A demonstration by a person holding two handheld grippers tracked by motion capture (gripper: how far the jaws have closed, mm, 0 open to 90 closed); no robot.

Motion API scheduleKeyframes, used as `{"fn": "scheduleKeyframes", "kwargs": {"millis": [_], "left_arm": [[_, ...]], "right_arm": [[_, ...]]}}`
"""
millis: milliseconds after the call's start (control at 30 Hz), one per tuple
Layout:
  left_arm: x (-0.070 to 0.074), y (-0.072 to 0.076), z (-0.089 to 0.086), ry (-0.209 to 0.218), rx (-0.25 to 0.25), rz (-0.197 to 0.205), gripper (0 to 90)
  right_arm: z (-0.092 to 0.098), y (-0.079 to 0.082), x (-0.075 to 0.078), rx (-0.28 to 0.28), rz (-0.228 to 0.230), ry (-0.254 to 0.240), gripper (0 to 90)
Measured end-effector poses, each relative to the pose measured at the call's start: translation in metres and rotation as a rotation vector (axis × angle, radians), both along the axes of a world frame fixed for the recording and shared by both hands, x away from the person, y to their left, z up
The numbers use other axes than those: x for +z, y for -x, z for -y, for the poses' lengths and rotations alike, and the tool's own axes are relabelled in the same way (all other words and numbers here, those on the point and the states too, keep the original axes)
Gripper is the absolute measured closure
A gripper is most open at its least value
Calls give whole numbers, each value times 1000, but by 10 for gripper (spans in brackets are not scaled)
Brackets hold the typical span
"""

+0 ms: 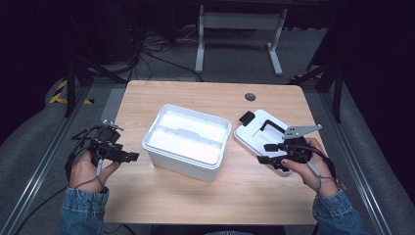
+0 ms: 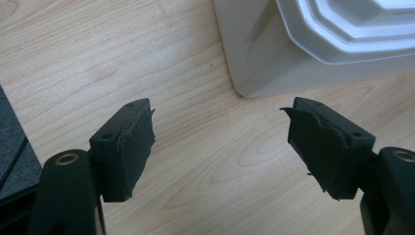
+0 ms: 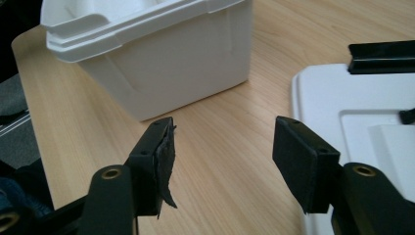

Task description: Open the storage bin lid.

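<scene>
Both grippers are hovering wide open and empty over the table (image 1: 254, 191) — the right gripper (image 1: 268, 153) sitting at the near edge of the flat white lid (image 1: 252, 133), far nearer it than the left gripper (image 1: 131, 156), which is waiting just left of the open white box (image 1: 169, 159).

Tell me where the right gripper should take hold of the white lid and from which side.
Grip the white lid by its near-left edge, coming in low from the box side. It lies flat on the table, so only a thin rim offers itself. The right gripper is open beside that edge. The black handle on top is an alternative, from above.
</scene>
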State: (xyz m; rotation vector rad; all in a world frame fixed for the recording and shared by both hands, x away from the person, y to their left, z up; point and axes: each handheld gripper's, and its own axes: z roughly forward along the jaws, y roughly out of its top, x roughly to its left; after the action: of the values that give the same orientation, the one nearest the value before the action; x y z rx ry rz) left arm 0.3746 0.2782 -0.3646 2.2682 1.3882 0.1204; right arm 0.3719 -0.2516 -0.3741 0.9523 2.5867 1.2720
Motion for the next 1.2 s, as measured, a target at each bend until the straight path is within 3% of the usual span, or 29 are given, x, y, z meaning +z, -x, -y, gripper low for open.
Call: {"fn": "scheduleKeyframes", "kwargs": {"millis": [300, 467, 1200], "left_arm": [[0, 0, 1, 0, -6, -4, 258], [0, 0, 1, -4, -6, 1, 257], [-4, -1, 2, -11, -9, -7, 256]], "right_arm": [[-18, 7, -14, 48, -15, 38, 407], [-25, 8, -25, 61, 4, 71, 400], [-46, 17, -76, 89, 23, 73, 396]]}}
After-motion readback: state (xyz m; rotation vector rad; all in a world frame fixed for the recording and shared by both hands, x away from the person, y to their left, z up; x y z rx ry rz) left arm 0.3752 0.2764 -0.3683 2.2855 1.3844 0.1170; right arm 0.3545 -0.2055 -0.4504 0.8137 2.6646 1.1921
